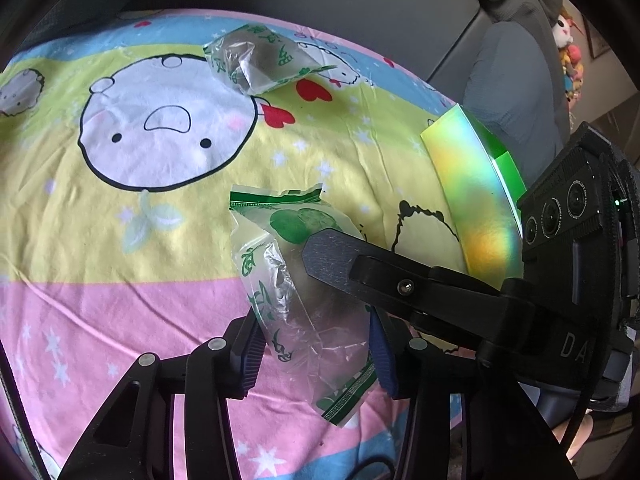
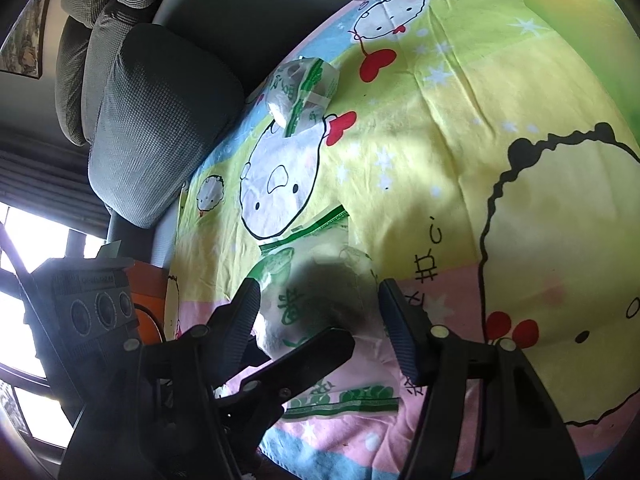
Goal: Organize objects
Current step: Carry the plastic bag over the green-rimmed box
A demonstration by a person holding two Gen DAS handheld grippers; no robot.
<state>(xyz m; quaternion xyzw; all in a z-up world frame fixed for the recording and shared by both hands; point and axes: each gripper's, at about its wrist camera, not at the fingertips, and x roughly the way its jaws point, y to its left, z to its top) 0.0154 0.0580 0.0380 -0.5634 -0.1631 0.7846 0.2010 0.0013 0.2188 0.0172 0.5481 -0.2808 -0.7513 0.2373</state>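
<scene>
A clear packet printed in green (image 1: 304, 280), with a dark round cake inside, sits over the cartoon bedsheet (image 1: 120, 240). My left gripper (image 1: 316, 320) has its blue pads pressed on the packet's two sides near its lower end. One finger (image 1: 340, 256) of the right gripper crosses in from the right and lies against the packet's upper part. In the right wrist view my right gripper (image 2: 319, 286) straddles the same packet (image 2: 304, 304), both pads touching it, and a left finger (image 2: 312, 352) crosses below. A second, similar packet (image 1: 260, 60) (image 2: 304, 88) lies farther back on the sheet.
A green box with a shiny rainbow face (image 1: 472, 192) leans at the sheet's right edge. A grey cushion (image 2: 160, 120) and a dark sofa back border the far side. An orange box (image 2: 150, 296) sits behind the left gripper's camera. Plush toys (image 1: 568, 48) hang at the far right.
</scene>
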